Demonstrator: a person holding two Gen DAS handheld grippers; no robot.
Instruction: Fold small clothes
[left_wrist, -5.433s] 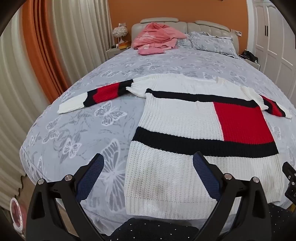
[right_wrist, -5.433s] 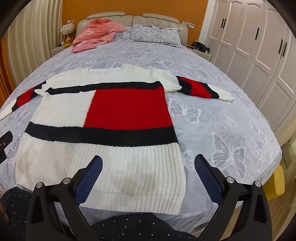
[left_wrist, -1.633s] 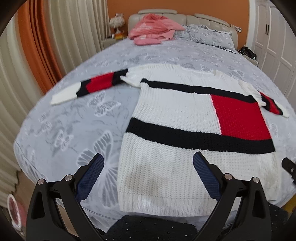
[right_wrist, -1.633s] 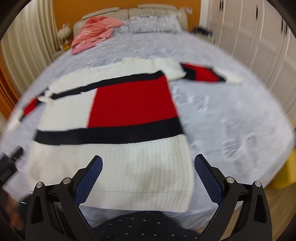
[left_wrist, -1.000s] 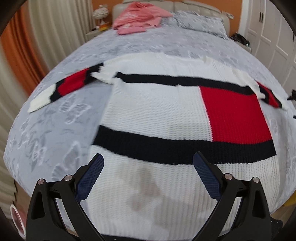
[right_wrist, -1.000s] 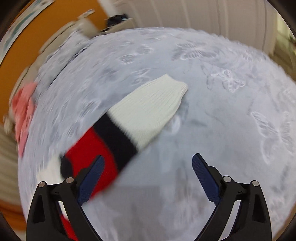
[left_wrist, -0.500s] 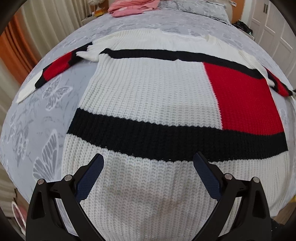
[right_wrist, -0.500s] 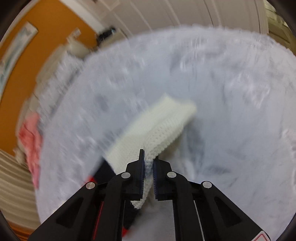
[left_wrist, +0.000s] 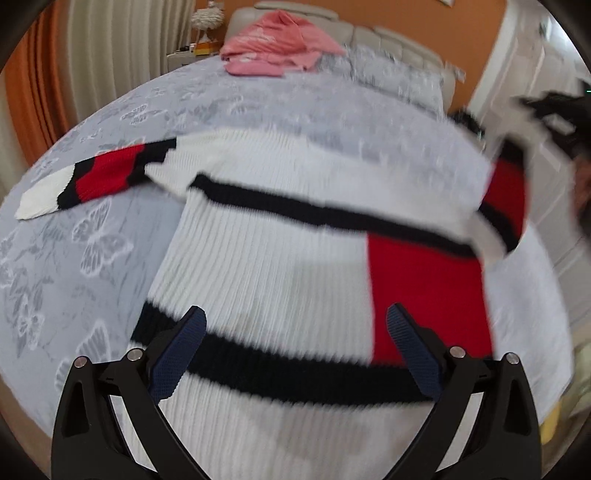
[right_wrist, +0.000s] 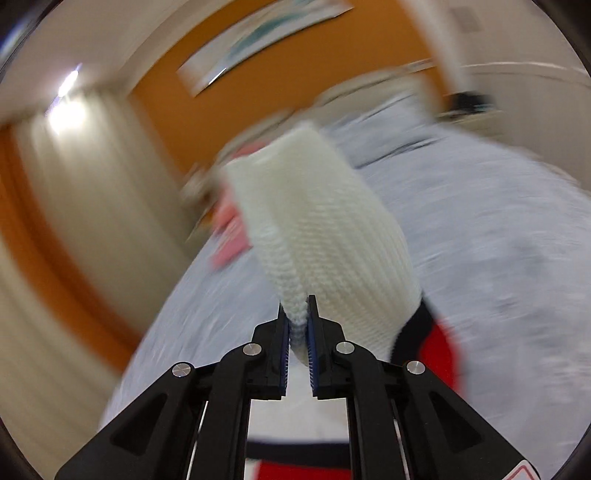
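Note:
A white knit sweater (left_wrist: 280, 266) with black stripes and a red block lies flat on the bed. Its left sleeve (left_wrist: 92, 181) is spread out to the left. My left gripper (left_wrist: 295, 350) is open and empty, hovering over the sweater's lower half. My right gripper (right_wrist: 297, 317) is shut on the white cuff of the right sleeve (right_wrist: 332, 236) and holds it lifted off the bed. In the left wrist view that sleeve (left_wrist: 506, 199) rises at the right, with the right gripper (left_wrist: 557, 122) blurred above it.
The bed has a grey butterfly-print cover (left_wrist: 92, 240). A pink garment (left_wrist: 273, 51) and pillows (left_wrist: 391, 77) lie by the headboard. Curtains (left_wrist: 110, 62) hang on the left, and white wardrobe doors (left_wrist: 546, 74) stand on the right.
My right gripper has lifted the pinched right sleeve cuff up off the bed and swung it over toward the sweater body. My left gripper has tilted up over the sweater, still open.

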